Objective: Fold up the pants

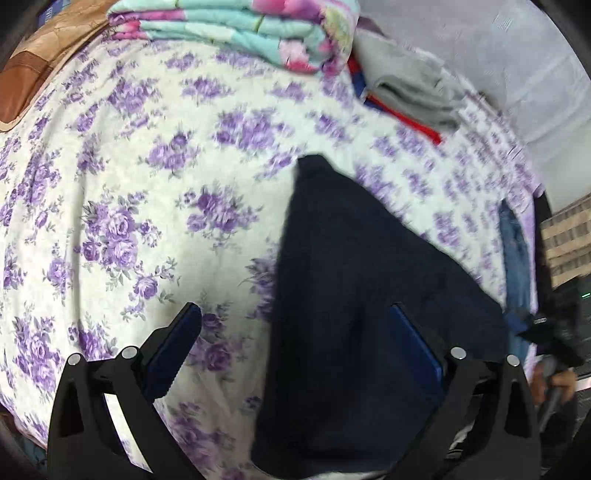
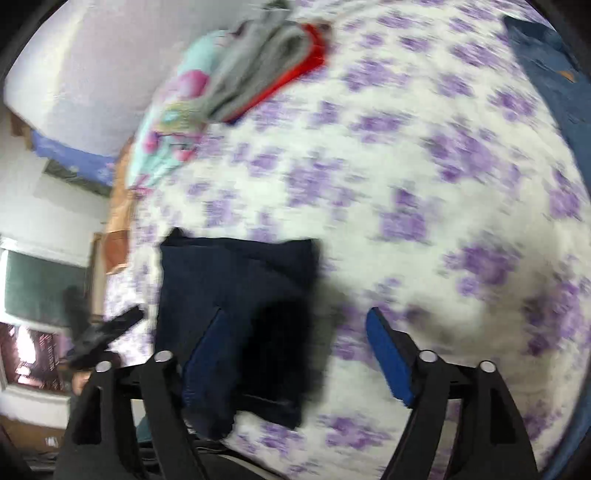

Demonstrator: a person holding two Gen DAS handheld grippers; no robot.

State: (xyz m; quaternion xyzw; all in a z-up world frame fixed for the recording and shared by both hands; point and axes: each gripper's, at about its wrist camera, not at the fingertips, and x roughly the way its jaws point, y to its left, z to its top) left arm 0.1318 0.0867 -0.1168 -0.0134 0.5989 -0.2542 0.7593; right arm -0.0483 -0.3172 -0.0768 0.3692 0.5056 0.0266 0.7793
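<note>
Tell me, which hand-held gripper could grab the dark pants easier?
Probably the left hand-held gripper: the dark pants lie between its open fingers. The right hand-held gripper is open too, with the pants mostly off to one side.

One dark navy pants, two hand-held grippers, one quilt.

Left gripper has its jaws spread wide over the bed, nothing pinched between them. The dark navy pants lie folded flat on the purple-flowered sheet, right under the right-hand jaw. Far side there's a folded turquoise floral blanket, with grey clothes stacked just to its right over something red. Jeans off at the right edge.
</note>
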